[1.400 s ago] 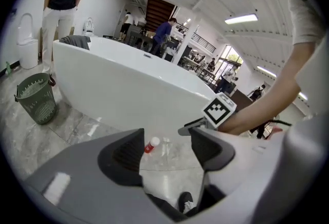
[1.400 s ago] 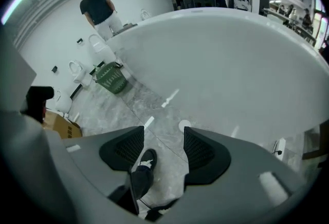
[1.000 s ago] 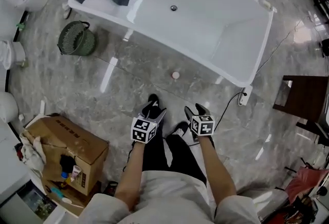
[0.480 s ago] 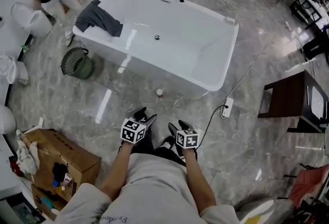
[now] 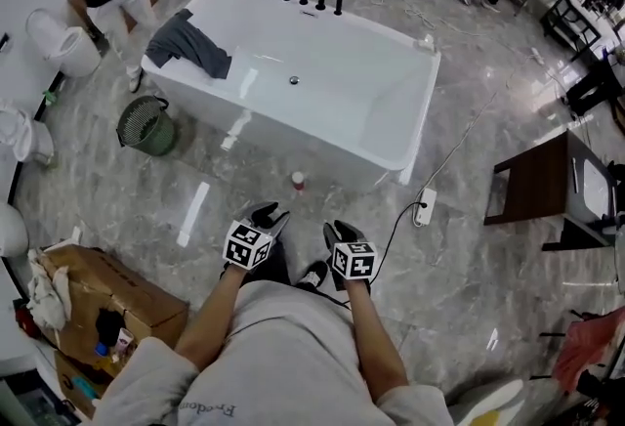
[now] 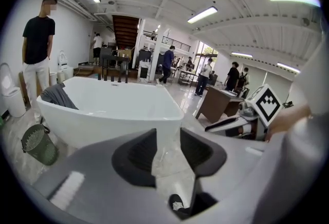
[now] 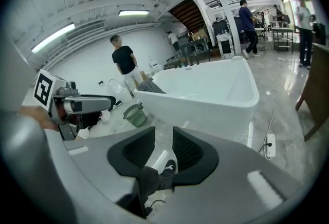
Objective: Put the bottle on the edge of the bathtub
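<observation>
The left gripper (image 5: 266, 213) and right gripper (image 5: 337, 231) are closing on nothing, the bottle (image 5: 298, 181) standing upright on open floor ahead of their fingers, beside the bathtub (image 5: 322, 146).

A: Is the floor open up to the bathtub (image 5: 332, 149)?
B: Yes, only the small bottle (image 5: 298, 181) stands there. A green basket (image 5: 148, 126) is at the left, a power strip (image 5: 423, 207) with its cable at the right.
A: And the near rim?
B: Bare; a dark cloth (image 5: 190, 41) covers the left corner.

White tub (image 5: 293, 133), grn basket (image 5: 148, 126), gry cloth (image 5: 190, 41), brn box (image 5: 107, 292).
</observation>
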Demonstrator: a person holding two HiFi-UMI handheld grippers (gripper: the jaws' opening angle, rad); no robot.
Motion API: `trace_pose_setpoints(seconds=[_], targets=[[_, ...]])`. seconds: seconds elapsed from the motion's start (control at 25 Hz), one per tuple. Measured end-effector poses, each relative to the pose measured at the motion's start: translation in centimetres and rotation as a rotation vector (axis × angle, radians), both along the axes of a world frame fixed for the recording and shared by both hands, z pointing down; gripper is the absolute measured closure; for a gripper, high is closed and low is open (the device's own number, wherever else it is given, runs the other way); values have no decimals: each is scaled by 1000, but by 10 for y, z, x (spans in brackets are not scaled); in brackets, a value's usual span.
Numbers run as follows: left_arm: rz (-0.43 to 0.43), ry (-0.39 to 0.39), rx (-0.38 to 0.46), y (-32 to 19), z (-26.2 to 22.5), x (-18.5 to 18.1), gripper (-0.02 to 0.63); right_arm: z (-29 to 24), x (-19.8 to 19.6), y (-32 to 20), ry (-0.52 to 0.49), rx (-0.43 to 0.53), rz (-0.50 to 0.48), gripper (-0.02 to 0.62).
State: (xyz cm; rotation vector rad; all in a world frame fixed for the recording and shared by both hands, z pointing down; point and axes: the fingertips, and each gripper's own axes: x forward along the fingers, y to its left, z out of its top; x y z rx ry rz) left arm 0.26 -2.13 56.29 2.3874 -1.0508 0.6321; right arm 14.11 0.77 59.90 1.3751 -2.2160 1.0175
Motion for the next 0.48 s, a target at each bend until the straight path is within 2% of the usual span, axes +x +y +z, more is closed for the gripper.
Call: trace_pose_setpoints(seconds=[0.16, 0.24, 0.48], targets=[[-20, 0, -2, 3, 3, -1, 497, -1, 6, 4, 12, 6, 20, 583], [-34, 14, -9, 4, 2, -1, 549, -2, 8, 6, 20, 4, 13, 594], [-62, 31, -28, 7, 5, -2, 548, 1, 7, 15, 36, -15, -25, 594]])
